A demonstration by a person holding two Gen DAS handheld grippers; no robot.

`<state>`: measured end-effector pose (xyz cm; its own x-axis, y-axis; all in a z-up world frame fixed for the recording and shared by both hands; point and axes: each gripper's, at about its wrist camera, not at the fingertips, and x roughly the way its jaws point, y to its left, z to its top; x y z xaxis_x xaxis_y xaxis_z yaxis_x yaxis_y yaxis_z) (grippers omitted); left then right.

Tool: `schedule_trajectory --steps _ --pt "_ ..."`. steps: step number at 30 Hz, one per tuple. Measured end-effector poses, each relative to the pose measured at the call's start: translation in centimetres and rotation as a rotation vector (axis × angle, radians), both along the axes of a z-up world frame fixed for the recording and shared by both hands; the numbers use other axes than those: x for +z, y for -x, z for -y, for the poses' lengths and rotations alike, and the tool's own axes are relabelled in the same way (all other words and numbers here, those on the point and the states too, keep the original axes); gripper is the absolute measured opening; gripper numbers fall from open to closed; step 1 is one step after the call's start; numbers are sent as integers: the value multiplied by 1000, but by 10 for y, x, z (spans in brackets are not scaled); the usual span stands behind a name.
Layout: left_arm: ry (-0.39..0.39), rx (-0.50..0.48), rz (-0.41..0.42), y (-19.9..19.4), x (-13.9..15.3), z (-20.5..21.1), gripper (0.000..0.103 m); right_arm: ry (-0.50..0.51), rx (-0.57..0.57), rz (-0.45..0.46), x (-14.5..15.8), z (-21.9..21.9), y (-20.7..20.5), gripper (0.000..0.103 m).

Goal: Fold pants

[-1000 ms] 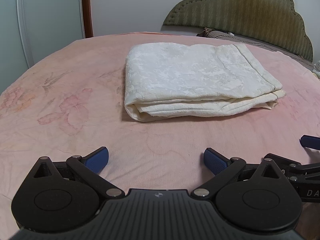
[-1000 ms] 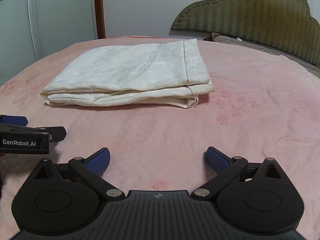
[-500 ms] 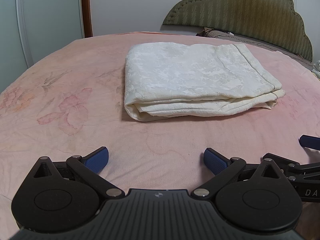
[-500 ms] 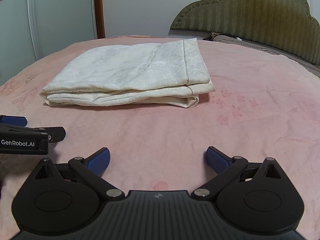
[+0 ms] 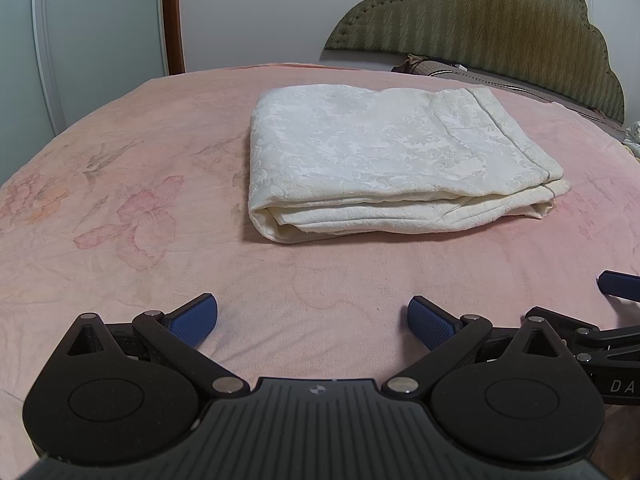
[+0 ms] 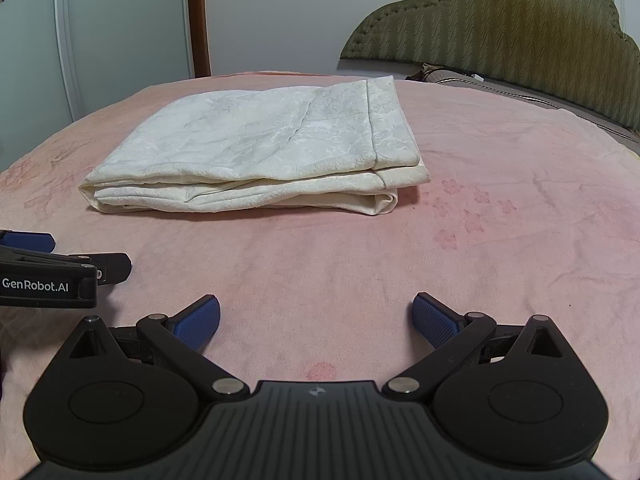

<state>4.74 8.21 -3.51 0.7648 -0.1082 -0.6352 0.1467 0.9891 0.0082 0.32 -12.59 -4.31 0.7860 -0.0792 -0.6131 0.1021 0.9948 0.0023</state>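
Observation:
Cream white pants [image 5: 384, 160] lie folded into a flat rectangular stack on the pink bedspread; they also show in the right wrist view [image 6: 264, 156]. My left gripper [image 5: 312, 322] is open and empty, low over the bedspread, well short of the stack's near edge. My right gripper [image 6: 316, 322] is open and empty, likewise back from the stack. The right gripper's blue fingertip [image 5: 618, 285] shows at the right edge of the left wrist view. The left gripper's body [image 6: 48, 280] shows at the left edge of the right wrist view.
The pink flowered bedspread [image 5: 140, 220] covers the whole bed. An olive padded headboard [image 5: 500, 24] stands at the back right with a brown pillow [image 5: 432, 67] below it. A white wardrobe door [image 5: 100, 20] and a brown door frame [image 5: 173, 16] stand behind the bed at the left.

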Motion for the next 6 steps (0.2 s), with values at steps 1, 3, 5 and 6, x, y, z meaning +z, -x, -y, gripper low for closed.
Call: schedule_trajectory --steps 1,3,5,6 --pt "-1 -1 0 0 0 0 103 0 0 0 0 0 0 103" --pt "1 -3 1 1 0 0 103 0 0 0 0 0 0 103" --pt "3 -5 2 0 -1 -1 103 0 0 0 0 0 0 103" --pt "2 -6 1 0 -1 0 103 0 0 0 0 0 0 103"
